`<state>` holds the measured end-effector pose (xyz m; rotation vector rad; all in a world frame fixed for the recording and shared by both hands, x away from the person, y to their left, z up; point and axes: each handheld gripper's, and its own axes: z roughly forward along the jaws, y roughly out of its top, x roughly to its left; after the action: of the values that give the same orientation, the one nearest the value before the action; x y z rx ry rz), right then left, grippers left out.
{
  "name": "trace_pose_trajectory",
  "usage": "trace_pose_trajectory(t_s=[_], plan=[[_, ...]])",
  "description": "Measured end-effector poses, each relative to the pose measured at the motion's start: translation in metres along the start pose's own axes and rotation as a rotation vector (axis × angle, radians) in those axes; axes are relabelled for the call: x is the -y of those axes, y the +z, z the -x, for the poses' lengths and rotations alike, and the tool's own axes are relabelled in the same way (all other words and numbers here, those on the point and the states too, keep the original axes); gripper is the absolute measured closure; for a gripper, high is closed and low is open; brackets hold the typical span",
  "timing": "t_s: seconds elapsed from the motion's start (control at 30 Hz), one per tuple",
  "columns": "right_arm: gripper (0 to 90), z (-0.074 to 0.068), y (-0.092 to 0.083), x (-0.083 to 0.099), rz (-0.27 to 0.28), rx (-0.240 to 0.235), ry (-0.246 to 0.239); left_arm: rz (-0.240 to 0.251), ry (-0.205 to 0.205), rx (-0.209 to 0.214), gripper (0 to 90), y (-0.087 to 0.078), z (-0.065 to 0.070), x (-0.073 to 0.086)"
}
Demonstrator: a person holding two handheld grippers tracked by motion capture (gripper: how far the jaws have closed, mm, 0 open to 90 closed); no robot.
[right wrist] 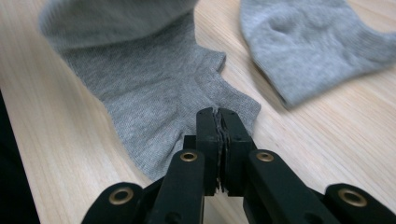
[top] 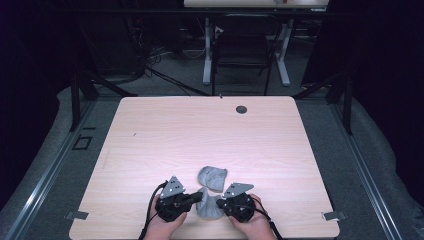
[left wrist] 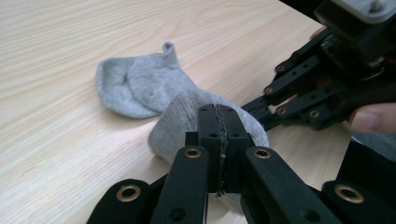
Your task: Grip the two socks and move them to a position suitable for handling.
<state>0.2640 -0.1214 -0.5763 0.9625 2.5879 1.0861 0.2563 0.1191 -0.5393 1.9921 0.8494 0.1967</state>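
**Two tongs take hold of one grey sock**

High view: near the front edge of the tabletop, the left tongs and the right tongs meet at the near sock; a second sock lies just beyond it.

Left gripper view: the left tongs are pinched tight on the near sock, lifting a hump of cloth; the second sock lies flat behind it.

Right gripper view: the right tongs are clamped on the near sock's edge.

The grasp seems complete; next, probably, the hands must move together, keeping the cloth taut, to lay this sock on its mate.
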Motion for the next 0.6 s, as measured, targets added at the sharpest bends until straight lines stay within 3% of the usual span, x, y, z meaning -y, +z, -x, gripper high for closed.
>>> trace_pose_trajectory(t_s=[0.13, 0.17, 0.27, 0.33, 0.43, 0.53, 0.6], plan=[[87.6, 0.002, -0.003, 0.002, -0.009, 0.018, -0.007, -0.038, 0.008, -0.024, 90.0, -0.006, -0.004, 0.006], [87.5, 0.002, -0.004, 0.002, -0.014, 0.019, -0.009, -0.068, 0.009, -0.042, 89.9, -0.008, -0.009, 0.013], [87.5, 0.003, -0.004, 0.002, -0.016, 0.013, -0.016, -0.087, -0.025, -0.076, 89.9, -0.012, -0.019, 0.022], [87.3, 0.003, -0.004, 0.001, -0.017, 0.012, -0.017, -0.075, -0.065, -0.092, 89.7, -0.016, -0.026, 0.023], [87.2, 0.004, -0.004, 0.001, -0.023, 0.010, -0.024, -0.029, -0.092, -0.100, 87.6, -0.024, -0.032, 0.019], [87.0, 0.003, -0.004, 0.001, -0.024, 0.012, -0.026, -0.012, -0.081, -0.101, 84.0, -0.025, -0.032, 0.017], [86.4, 0.004, -0.005, 0.001, -0.025, 0.009, -0.025, -0.029, -0.071, -0.073, 80.5, -0.020, -0.031, 0.019]])
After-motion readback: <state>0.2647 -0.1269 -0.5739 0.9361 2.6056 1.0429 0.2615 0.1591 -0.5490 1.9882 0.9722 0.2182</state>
